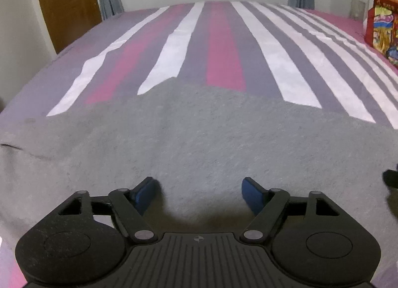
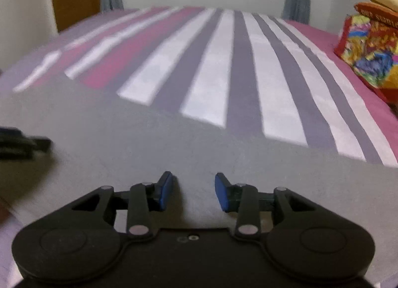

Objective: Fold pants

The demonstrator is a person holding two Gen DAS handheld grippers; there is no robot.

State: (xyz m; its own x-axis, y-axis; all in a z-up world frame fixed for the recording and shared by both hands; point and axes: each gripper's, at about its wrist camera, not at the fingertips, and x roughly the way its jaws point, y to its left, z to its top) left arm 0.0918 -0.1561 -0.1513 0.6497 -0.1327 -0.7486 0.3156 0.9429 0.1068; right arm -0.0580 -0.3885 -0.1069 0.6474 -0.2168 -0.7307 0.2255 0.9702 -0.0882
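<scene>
The grey fleece pants [image 1: 199, 143] lie flat across the lower half of both frames on the bed with its pink, white and purple striped cover [image 1: 223, 46], their long axis running left to right; which end is the waist cannot be told. The left tongs [image 1: 201, 196] and the right tongs [image 2: 194, 191] both gape open over the fabric, holding nothing. A colourful printed bag [image 2: 370, 56] sits at the upper right.

Both wrist views — low over bed [image 1: 223, 39].
</scene>
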